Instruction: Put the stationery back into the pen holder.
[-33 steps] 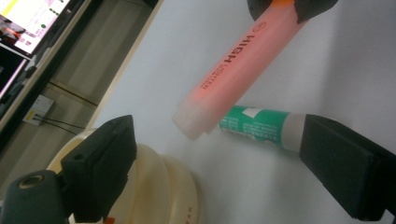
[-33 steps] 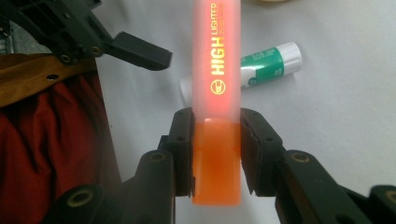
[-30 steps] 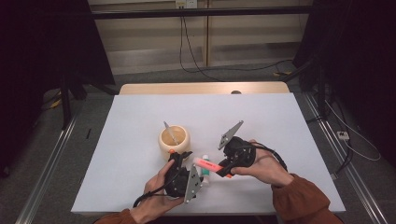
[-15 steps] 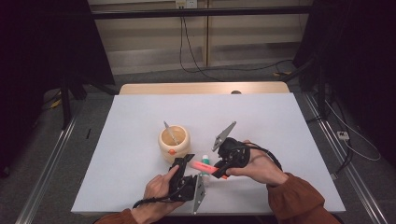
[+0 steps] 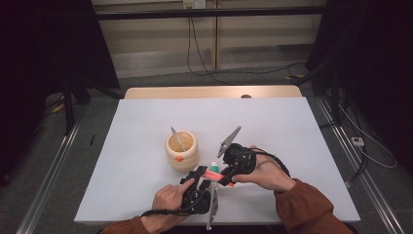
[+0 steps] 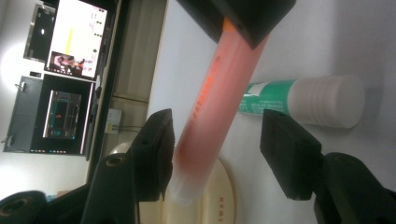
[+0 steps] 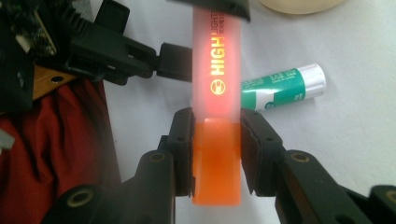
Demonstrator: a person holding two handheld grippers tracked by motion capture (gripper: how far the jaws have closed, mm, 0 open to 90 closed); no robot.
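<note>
Nearest the person, the left claw (image 5: 198,181) has just been closing around the free end of an orange highlighter (image 5: 214,174); in the left gripper view the highlighter (image 6: 212,107) runs between its jaws, close against one pad while the other stands clear, so the jaws are spread and not yet pinching. The right gripper view gives what the high view cannot: the right claw (image 7: 216,154) is pressed onto the highlighter's (image 7: 217,93) orange cap end, both pads flat against it, with the word HIGH legible on the barrel. The highlighter bridges the two claws just above the white bench (image 5: 146,126). Just beyond it a green-and-white tube (image 5: 213,166) lies flat on the bench, beside the barrel. Farther off stands a tan cup (image 5: 181,152) holding a slim stick (image 5: 177,139).
</note>
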